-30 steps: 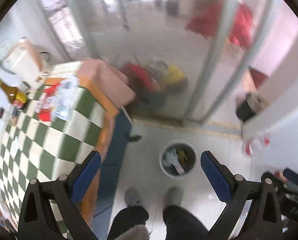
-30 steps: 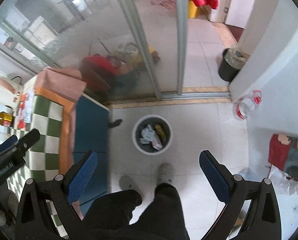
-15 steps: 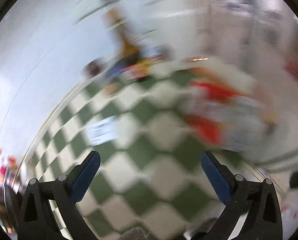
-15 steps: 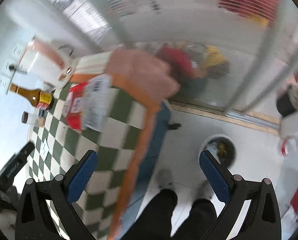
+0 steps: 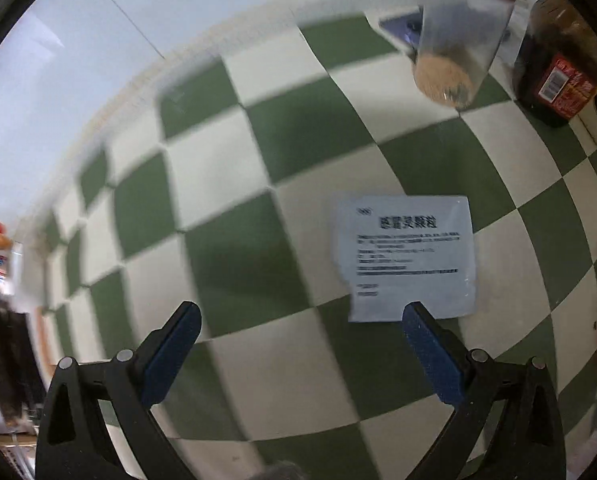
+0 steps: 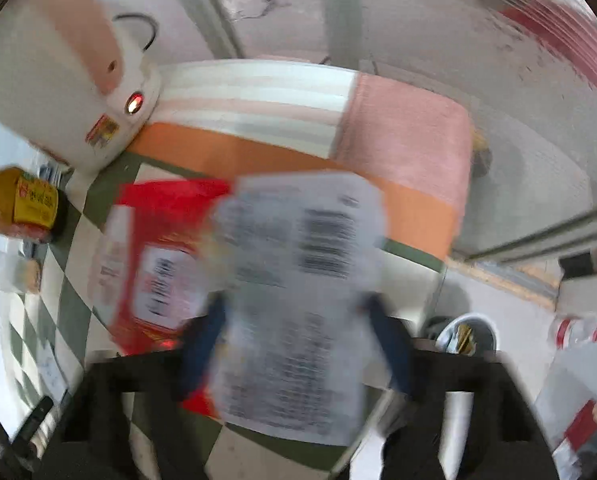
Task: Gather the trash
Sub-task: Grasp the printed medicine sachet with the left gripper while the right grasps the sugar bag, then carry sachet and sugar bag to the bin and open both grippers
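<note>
Your left gripper (image 5: 298,354), fingers spread and empty, hangs over the green-and-white checked tablecloth (image 5: 298,128) with the flat pale-blue printed paper sachet (image 5: 408,258) lying ahead and right of centre, its near edge just beyond your right finger.

Home kitchen — checkered tablecloth (image 5: 298,128), sauce bottle (image 5: 558,68), rice cooker (image 6: 58,80).

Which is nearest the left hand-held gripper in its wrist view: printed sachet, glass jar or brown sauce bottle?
From the left hand-held gripper:
1. Printed sachet, at its right fingertip.
2. Glass jar, far, upper right.
3. Brown sauce bottle, just beyond, rightmost; close call with the jar.
</note>
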`<state>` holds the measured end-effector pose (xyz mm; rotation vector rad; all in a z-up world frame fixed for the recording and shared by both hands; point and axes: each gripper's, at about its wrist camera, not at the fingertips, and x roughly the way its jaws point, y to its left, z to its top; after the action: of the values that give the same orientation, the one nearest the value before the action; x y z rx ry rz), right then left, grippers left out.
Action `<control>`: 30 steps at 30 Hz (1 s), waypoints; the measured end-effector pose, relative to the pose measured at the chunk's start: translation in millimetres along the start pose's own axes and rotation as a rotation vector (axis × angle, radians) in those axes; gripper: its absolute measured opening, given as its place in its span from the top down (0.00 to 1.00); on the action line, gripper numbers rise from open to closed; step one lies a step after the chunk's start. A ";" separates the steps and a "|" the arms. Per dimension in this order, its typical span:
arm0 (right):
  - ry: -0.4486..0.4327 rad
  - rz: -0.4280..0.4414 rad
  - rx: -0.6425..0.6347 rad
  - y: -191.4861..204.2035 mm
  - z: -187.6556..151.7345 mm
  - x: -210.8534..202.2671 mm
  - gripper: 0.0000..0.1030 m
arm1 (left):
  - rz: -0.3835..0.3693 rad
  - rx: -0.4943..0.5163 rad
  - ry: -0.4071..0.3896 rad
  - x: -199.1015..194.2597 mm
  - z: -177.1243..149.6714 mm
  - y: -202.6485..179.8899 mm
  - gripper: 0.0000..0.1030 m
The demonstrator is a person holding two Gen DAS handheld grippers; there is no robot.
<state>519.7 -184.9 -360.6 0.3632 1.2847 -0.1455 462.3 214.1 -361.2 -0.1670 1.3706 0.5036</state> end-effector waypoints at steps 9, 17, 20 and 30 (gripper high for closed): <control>-0.084 -0.025 -0.063 22.7 1.2 2.3 0.85 | -0.173 -0.029 -0.049 5.8 26.6 -4.7 0.59; -0.130 0.047 -0.052 7.4 -4.7 -29.3 0.91 | -0.142 0.042 -0.114 -22.2 18.2 -6.2 0.99; -0.164 0.084 -0.042 0.6 -6.8 -47.8 0.91 | -0.134 0.065 -0.177 -52.0 8.5 -4.1 0.99; -0.255 0.173 0.052 -68.6 -17.8 -108.2 0.91 | -0.185 0.228 -0.346 -161.2 -43.7 -73.4 0.99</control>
<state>452.0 -253.1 -274.1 0.4832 0.9941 -0.0757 437.2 92.3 -227.8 -0.0176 1.0517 0.2059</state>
